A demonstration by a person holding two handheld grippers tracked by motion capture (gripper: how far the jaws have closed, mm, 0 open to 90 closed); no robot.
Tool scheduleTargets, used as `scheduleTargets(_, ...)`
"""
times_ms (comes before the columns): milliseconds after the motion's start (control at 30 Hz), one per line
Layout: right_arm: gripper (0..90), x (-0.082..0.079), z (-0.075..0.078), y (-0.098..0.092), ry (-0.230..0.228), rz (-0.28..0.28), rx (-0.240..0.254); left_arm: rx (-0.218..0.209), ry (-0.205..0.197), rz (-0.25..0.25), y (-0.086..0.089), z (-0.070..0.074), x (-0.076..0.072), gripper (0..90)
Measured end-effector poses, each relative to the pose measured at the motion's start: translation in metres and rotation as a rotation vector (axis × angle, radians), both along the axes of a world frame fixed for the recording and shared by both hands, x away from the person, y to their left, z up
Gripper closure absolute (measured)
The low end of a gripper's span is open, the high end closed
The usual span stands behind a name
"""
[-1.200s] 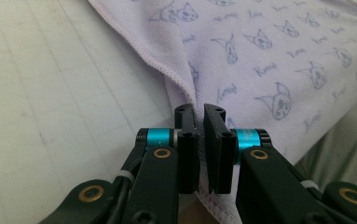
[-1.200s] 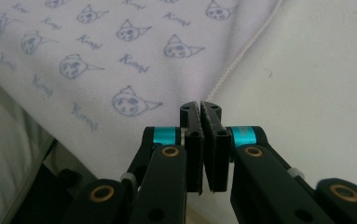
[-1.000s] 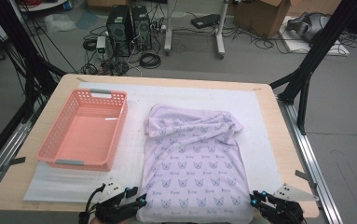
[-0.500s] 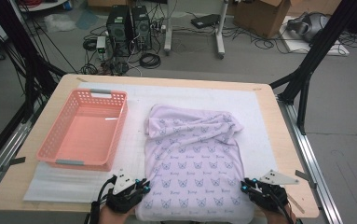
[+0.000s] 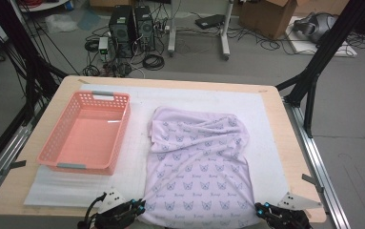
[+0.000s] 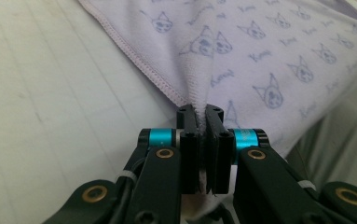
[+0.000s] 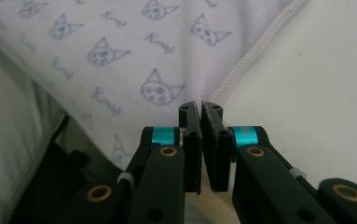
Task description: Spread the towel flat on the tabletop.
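A lilac cloth [image 5: 199, 162] printed with small cat faces lies partly flat on the white mat, its far end rumpled. My left gripper [image 5: 139, 207] sits at the cloth's near left corner. In the left gripper view the left gripper [image 6: 199, 108] is shut, with the hemmed cloth [image 6: 260, 56] pinched up between its pads. My right gripper [image 5: 262, 209] sits at the near right corner. In the right gripper view the right gripper [image 7: 199, 105] is shut where the hem of the cloth [image 7: 120, 46] runs in between its tips.
An empty pink basket [image 5: 56, 138] stands on the left of the white foam mat [image 5: 137, 157], which covers most of the wooden table [image 5: 289, 157]. The near table edge runs just behind both grippers. Computer towers [image 5: 132, 24] and cables stand on the floor beyond.
Both grippers have come in onto the cloth's near corners and their jaws have gone from open to shut on the hem. The cloth and basket lie as before.
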State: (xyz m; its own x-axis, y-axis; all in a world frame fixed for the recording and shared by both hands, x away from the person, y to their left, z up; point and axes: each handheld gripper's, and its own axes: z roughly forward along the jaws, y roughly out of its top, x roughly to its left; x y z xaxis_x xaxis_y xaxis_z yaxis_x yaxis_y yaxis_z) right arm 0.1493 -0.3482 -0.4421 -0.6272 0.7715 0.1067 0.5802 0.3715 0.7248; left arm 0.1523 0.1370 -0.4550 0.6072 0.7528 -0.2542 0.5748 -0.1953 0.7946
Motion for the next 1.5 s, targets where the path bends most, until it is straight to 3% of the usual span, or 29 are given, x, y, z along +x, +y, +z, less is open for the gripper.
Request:
scheduleTargets(33,81.7,-0.001,0.0,0.0,0.002,0.001,0.0,-0.006,-0.008,0.003,0.001,0.0,0.0,80.6)
scheduleTargets(67,73.7,-0.003,0.002,0.0,-0.006,-0.01,0.005,-0.02,-0.015,0.016,0.001,0.0,0.002,71.1)
scheduleTargets(133,64.3,0.0,0.006,-0.001,-0.034,-0.056,0.042,-0.049,-0.036,0.048,0.003,0.002,0.008,58.5)
scheduleTargets(200,61.8,0.006,0.009,-0.001,-0.064,-0.093,0.061,-0.057,-0.048,0.074,0.002,0.004,0.017,50.4)
scheduleTargets(300,61.8,0.02,0.007,0.003,-0.078,-0.131,0.028,-0.046,-0.045,0.096,0.0,0.003,0.032,47.1)
scheduleTargets(433,62.8,0.04,-0.001,0.01,-0.061,-0.161,-0.005,-0.023,-0.015,0.082,-0.01,-0.001,0.048,48.4)
scheduleTargets(500,66.9,0.048,-0.005,0.013,-0.049,-0.16,-0.025,0.009,-0.046,0.075,-0.017,-0.003,0.048,50.9)
scheduleTargets(533,71.1,0.049,-0.006,0.014,-0.05,-0.162,-0.026,0.024,-0.056,0.073,-0.019,-0.004,0.047,56.5)
scheduleTargets(567,83.3,0.049,-0.005,0.013,-0.046,-0.159,-0.015,0.072,-0.091,0.076,-0.022,-0.004,0.043,66.1)
scheduleTargets(600,86.3,0.049,-0.005,0.012,-0.03,-0.132,0.005,0.08,-0.103,0.068,-0.023,-0.005,0.041,85.1)
scheduleTargets(733,87.4,0.038,-0.003,0.007,-0.02,-0.108,-0.008,0.076,-0.074,0.071,-0.017,-0.002,0.033,87.0)
scheduleTargets(1000,86.9,0.004,0.0,-0.01,0.021,-0.049,0.011,0.032,-0.041,0.02,0.005,-0.001,0.003,86.8)
scheduleTargets(1067,79.8,-0.001,0.0,-0.011,0.027,-0.047,0.007,0.031,-0.039,0.006,0.003,-0.001,0.001,84.0)
scheduleTargets(1133,68.6,-0.001,0.002,-0.013,0.013,-0.083,0.026,0.013,-0.038,0.025,0.0,-0.001,0.005,67.2)
scheduleTargets(1233,65.5,0.005,0.006,-0.013,-0.021,-0.127,0.05,0.005,-0.064,0.061,-0.001,0.001,0.014,57.3)
scheduleTargets(1333,64.1,0.018,0.004,-0.008,-0.037,-0.153,0.03,0.016,-0.078,0.094,-0.004,0.002,0.028,52.1)
scheduleTargets(1400,63.8,0.027,0.001,-0.002,-0.035,-0.158,0.008,0.008,-0.062,0.11,-0.006,0.001,0.038,48.5)
scheduleTargets(1500,65.8,0.039,-0.003,0.006,-0.028,-0.17,-0.027,0.006,-0.055,0.09,-0.015,-0.004,0.046,48.4)
